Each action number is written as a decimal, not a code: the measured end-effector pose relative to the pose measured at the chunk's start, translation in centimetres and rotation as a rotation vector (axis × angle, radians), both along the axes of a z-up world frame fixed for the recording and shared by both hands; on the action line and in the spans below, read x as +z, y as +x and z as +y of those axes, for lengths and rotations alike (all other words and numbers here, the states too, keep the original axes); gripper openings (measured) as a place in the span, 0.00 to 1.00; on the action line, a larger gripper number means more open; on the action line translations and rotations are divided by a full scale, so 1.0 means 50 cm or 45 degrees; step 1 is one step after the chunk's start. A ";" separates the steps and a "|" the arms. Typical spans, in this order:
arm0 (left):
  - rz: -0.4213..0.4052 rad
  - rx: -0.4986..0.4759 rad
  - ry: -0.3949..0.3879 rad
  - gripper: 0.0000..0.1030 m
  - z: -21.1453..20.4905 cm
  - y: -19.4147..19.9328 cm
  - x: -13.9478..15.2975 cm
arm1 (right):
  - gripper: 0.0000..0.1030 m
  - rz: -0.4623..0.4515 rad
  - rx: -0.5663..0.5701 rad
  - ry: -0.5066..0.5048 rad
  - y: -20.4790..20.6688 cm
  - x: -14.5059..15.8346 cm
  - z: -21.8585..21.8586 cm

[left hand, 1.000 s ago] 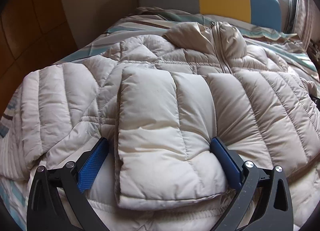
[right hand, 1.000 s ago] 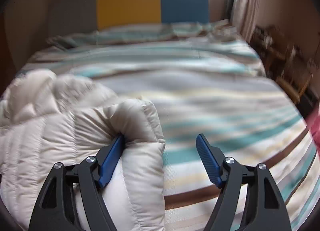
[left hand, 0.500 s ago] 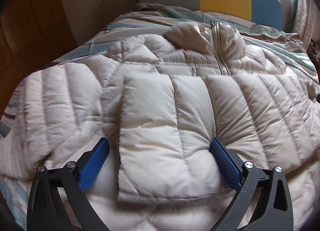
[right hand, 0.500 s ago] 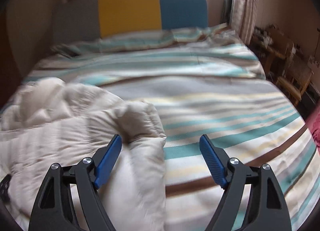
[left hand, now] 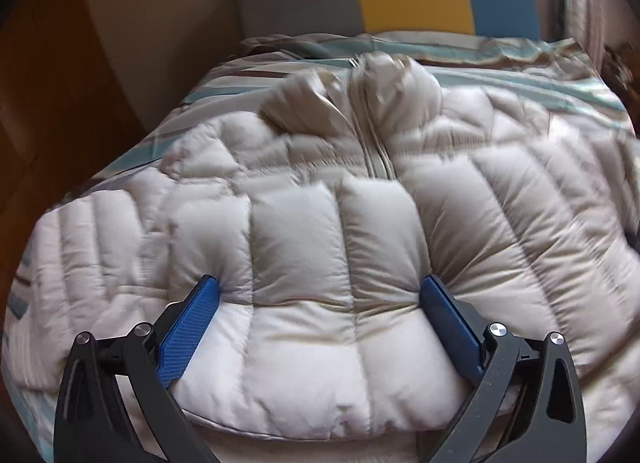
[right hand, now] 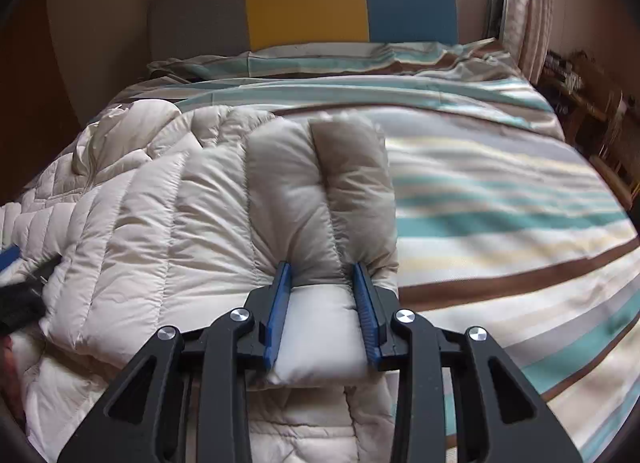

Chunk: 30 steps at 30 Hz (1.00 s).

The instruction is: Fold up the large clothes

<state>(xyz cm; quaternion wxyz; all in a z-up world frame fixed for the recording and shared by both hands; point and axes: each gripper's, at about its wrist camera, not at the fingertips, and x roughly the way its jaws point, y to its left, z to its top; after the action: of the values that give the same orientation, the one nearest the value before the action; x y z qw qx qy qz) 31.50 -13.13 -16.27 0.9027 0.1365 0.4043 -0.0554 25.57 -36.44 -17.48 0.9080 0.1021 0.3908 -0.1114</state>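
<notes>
Cream quilted jacket (left hand: pixel 304 247), teal-brown-beige striped bedding (right hand: pixel 500 191), grey-yellow-blue headboard (right hand: pixel 304 3), blue-padded black hand-held gripper (right hand: pixel 322 267).

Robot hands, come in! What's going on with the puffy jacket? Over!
Left gripper open, straddling folded sleeve. Right gripper shut on sleeve end. Jacket flat on bed. Nothing in the way.

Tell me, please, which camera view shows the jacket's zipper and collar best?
The left wrist view: the zipper runs up the middle of the puffer jacket to the collar, though slightly blurred. The right wrist view shows only the jacket's quilted side and a folded sleeve pinched in the right gripper; no zipper is visible.
</notes>
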 end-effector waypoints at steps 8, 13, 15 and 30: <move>0.026 0.004 -0.042 0.97 0.000 0.014 -0.008 | 0.31 0.009 -0.014 -0.077 0.000 -0.006 0.014; 0.052 -0.017 -0.142 0.97 0.037 -0.014 0.024 | 0.32 0.016 -0.020 -0.122 0.003 -0.005 0.023; 0.040 -0.019 -0.169 0.97 0.055 -0.027 0.040 | 0.32 0.018 -0.022 -0.135 0.003 -0.005 0.027; -0.140 0.438 -0.242 0.97 0.386 -0.091 0.151 | 0.33 0.026 -0.027 -0.176 -0.002 -0.002 0.039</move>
<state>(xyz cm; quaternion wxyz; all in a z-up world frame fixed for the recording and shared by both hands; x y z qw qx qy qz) 26.93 6.18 -8.71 0.9284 -0.0174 0.3647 0.0693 25.46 -34.51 -17.60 0.9076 0.0422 0.3904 -0.1487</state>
